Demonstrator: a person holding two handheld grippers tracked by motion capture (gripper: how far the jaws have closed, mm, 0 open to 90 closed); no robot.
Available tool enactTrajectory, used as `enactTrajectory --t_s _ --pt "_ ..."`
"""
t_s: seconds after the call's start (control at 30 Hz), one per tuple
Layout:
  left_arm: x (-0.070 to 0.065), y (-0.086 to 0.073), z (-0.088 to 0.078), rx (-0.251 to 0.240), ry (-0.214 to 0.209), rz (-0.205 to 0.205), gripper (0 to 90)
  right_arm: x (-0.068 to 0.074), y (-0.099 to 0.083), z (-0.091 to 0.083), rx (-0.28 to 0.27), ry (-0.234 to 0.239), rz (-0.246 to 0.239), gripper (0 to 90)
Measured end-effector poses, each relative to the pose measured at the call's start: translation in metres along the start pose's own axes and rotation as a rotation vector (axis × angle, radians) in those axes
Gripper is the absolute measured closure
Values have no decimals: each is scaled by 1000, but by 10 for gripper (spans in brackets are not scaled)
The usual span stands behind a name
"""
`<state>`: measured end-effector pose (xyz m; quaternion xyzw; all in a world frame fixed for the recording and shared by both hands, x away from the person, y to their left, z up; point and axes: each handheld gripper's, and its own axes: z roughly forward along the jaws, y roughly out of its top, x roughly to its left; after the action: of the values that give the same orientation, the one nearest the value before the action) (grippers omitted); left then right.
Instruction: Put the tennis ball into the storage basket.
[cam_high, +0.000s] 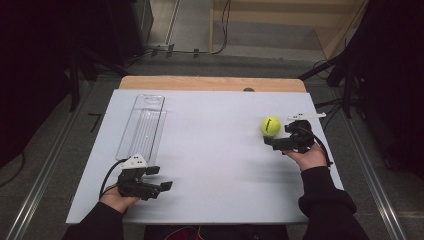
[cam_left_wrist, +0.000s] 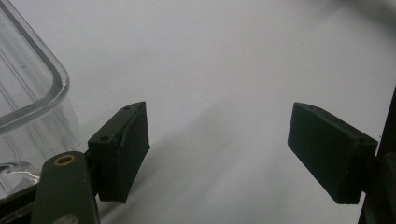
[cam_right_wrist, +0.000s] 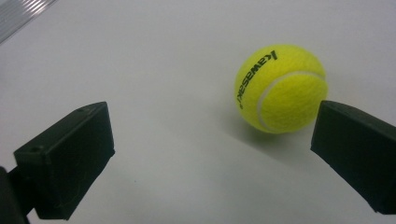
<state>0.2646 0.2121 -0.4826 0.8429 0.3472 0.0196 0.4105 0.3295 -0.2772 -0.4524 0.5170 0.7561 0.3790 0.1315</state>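
Right gripper view: the right gripper (cam_right_wrist: 210, 154) is seen with its jaws spread wide and nothing between them. A yellow tennis ball (cam_right_wrist: 280, 88) lies on the table just ahead of the jaws, off toward one of them, whose tip overlaps the ball's lower edge in this view; whether they touch cannot be told. Being round, the ball has no long axis; its black lettering faces the camera and runs slantwise, beside a curved white seam.

In the high view, the right gripper (cam_high: 274, 141) is held at the table's right side, with the ball (cam_high: 270, 126) just beyond it. The left gripper (cam_high: 159, 179) is held near the front left edge, jaws likewise parted and empty, as confirmed in the left gripper view (cam_left_wrist: 217, 149). A clear tray (cam_high: 142, 125), long and narrow, lies just beyond the left gripper, its long axis running away from the person; its rounded rim (cam_left_wrist: 42, 79) is seen beside one jaw. Ball and tray are well apart, with bare surface between.

The table (cam_high: 215, 160) is covered in white, with a wooden edge at the far side. Grey floor, cables and dark stands surround it.
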Motion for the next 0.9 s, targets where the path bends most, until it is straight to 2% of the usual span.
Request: enactTrajectory --t_s 0.8,0.9 --pt "0 0 1 -4 1 -1 211 -14 40 8 -9 -15 24 0" --pt "0 2 2 -4 5 9 211 -17 47 10 -14 -24 34 0"
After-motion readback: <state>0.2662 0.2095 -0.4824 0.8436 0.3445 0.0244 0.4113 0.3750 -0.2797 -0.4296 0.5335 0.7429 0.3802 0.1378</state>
